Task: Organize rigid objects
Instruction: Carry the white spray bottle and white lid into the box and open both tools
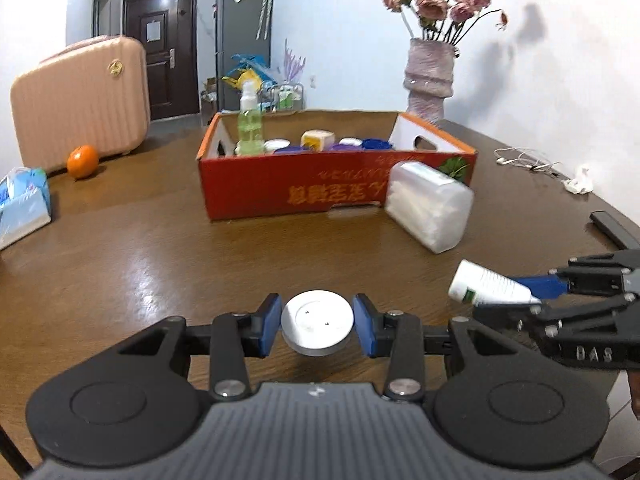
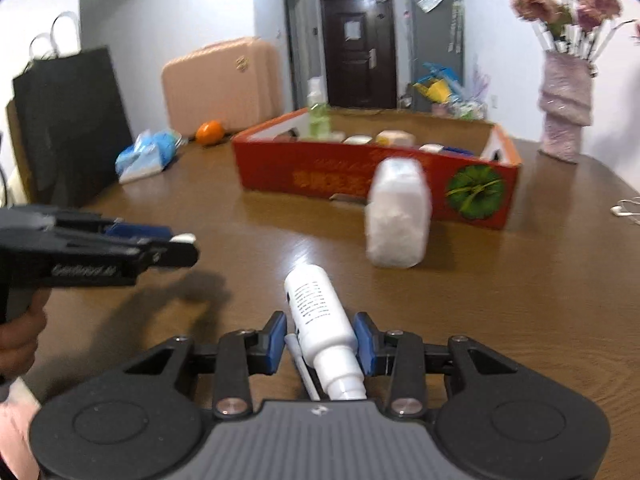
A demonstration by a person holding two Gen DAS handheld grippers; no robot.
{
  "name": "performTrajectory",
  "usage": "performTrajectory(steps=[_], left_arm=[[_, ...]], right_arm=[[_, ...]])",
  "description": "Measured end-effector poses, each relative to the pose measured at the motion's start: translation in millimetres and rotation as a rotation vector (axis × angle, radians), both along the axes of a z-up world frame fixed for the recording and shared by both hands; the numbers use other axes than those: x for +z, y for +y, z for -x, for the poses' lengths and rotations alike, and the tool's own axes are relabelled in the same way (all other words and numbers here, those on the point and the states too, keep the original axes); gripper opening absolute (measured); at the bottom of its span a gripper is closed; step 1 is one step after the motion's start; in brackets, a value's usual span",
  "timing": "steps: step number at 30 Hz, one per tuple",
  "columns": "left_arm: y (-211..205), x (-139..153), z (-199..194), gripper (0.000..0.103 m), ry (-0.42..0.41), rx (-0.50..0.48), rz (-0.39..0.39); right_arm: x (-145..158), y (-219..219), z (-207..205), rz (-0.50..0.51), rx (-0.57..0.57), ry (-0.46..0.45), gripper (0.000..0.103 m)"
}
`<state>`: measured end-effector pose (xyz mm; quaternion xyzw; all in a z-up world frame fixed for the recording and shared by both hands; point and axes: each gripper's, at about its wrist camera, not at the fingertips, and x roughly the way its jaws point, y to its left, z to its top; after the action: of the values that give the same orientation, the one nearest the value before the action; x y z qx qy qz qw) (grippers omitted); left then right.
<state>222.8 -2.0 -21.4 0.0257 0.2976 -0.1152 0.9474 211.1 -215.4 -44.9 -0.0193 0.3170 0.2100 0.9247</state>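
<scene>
Clamped between the left gripper, a flat white round tin and the right gripper's white plastic bottle face the red cardboard box at twelve o'clock, seemingly bound for it.

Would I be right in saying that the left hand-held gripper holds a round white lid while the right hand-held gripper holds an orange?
Not quite. The left hand-held gripper does hold the round white lid, but the right hand-held gripper holds a white bottle, as the right wrist view shows. The orange lies on the table beside the pink suitcase.
</scene>
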Motion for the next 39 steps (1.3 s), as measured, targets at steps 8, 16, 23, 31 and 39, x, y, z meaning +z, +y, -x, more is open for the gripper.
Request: performTrajectory(steps=[8, 16, 23, 31, 39], left_arm=[[-5, 21, -20, 0.040, -0.044, 0.009, 0.007], [4, 56, -112, 0.040, -0.105, 0.010, 0.024], [18, 41, -199, 0.040, 0.021, 0.006, 0.042], [28, 21, -226, 0.043, 0.078, 0.015, 0.052], [28, 36, -214, 0.050, 0.046, 0.035, 0.044]], right_arm=[[28, -32, -13, -0.123, -0.009, -0.076, 0.036], [74, -39, -109, -0.066, 0.038, -0.187, 0.036], [77, -17, -234, -0.079, 0.225, -0.040, 0.036], [46, 23, -294, -0.087, 0.398, 0.129, 0.037], [57, 9, -282, -0.107, 0.326, 0.091, 0.038]])
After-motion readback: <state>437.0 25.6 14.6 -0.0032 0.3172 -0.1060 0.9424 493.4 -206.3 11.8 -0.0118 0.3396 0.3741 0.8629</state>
